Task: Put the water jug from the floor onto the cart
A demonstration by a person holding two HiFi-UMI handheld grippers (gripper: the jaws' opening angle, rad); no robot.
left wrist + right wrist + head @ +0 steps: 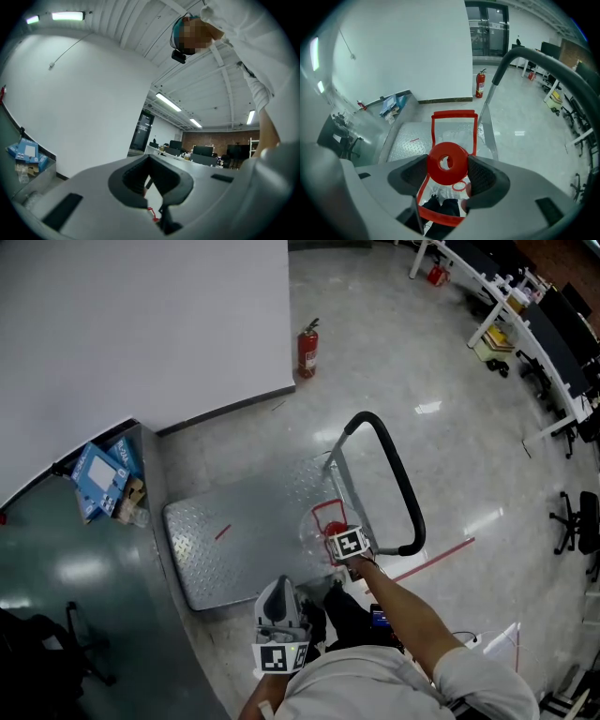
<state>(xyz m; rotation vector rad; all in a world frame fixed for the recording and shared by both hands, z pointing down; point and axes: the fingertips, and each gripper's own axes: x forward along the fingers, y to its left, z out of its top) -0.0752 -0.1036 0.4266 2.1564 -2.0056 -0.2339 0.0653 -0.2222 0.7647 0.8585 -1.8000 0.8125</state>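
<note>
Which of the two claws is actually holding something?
The right claw: its jaws grip the red cap of the water jug. The left claw holds nothing.

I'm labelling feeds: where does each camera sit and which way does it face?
Head view: on the head, facing steeply down at the cart; right arm shows.
Left gripper view: on the left gripper, tilted up at wall and ceiling; empty tongs and a sleeve show.
Right gripper view: on the right gripper, facing down; tongs clamp the jug.
Shared: head and right gripper views both show cart and extinguisher.
</note>
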